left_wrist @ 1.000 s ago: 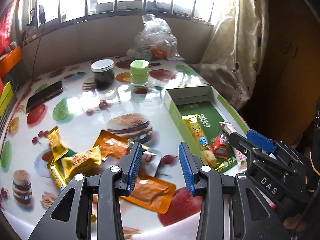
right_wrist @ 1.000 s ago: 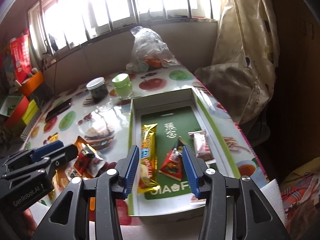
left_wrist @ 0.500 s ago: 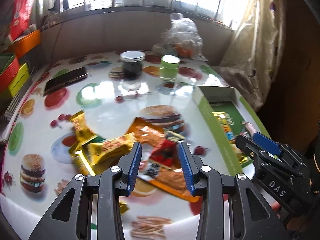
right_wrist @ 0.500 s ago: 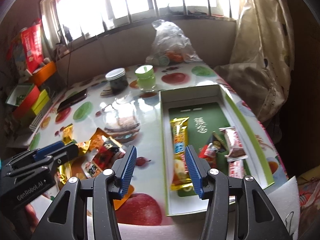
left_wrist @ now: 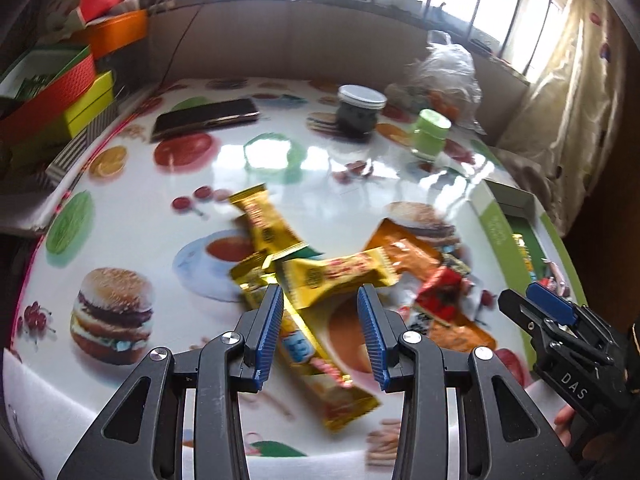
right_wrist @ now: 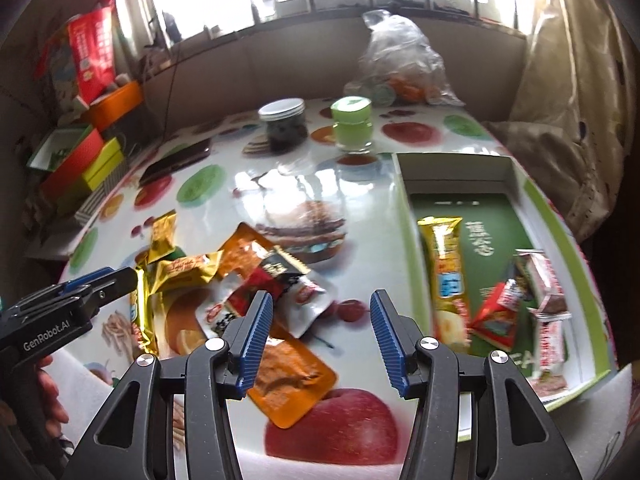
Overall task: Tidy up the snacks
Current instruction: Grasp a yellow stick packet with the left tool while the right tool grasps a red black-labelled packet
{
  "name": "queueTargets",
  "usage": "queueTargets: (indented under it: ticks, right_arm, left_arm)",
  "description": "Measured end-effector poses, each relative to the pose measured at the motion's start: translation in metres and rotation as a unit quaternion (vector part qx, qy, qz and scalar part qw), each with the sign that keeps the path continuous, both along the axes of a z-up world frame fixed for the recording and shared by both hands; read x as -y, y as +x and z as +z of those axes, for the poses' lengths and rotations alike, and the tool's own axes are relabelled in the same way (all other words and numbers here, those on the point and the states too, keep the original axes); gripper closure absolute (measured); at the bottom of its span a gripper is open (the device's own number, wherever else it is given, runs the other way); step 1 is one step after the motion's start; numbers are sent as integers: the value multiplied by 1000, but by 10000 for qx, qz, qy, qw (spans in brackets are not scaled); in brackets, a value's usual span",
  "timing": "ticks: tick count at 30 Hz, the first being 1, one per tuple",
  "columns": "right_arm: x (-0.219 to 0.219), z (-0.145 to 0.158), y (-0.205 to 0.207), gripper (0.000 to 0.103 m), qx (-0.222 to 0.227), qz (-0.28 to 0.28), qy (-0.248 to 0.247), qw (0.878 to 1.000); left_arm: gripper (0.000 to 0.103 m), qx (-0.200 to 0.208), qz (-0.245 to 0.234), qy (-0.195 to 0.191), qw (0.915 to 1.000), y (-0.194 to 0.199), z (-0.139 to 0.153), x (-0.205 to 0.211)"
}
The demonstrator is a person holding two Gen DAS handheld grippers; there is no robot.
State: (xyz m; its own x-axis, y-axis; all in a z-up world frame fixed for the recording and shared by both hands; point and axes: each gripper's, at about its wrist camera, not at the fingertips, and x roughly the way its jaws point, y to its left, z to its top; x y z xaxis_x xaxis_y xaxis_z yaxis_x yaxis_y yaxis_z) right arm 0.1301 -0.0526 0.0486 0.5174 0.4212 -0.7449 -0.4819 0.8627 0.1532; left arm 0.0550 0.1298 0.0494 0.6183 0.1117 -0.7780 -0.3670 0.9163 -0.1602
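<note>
The left tongs (left_wrist: 320,336) hang spread and empty above the snack pile (right_wrist: 240,280), over a long gold wrapper (left_wrist: 320,364) on the table (left_wrist: 120,184). The pile lies left of the green box (right_wrist: 404,240). The right tongs (right_wrist: 320,340), jaws just widened and gripping nothing, hover between the pile and the box, above an orange pouch (right_wrist: 288,384). Inside the box lie a yellow bar (right_wrist: 444,264) and small red packets (right_wrist: 500,312).
</note>
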Motion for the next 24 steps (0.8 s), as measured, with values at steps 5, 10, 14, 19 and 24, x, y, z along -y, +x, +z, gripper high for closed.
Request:
queueTargets:
  ticks: [5,10,14,19,24]
  right_arm:
    - [-15,-8,4,52,-157,98,8,9998]
    - [-30,-15,11,52,-279,150,-20,9995]
    - [-41,-19,16,52,-360,188,3,9992]
    - [-54,-28,19,52,-435,229,-81,9988]
    - [-61,-29,21,52,-395,278,-53,9988]
  left_arm:
    - [63,-67,117,-136,9998,-6,-9,-15]
    - [63,-170,211,-221,9994,-9,-17,-20]
    - [63,-205,224,-278,9992,-10,-20,-24]
    - [63,-251,277,-400,9985,-12,-25,-29]
    - [63,-236,269,-673,9971,-11,-29,-32]
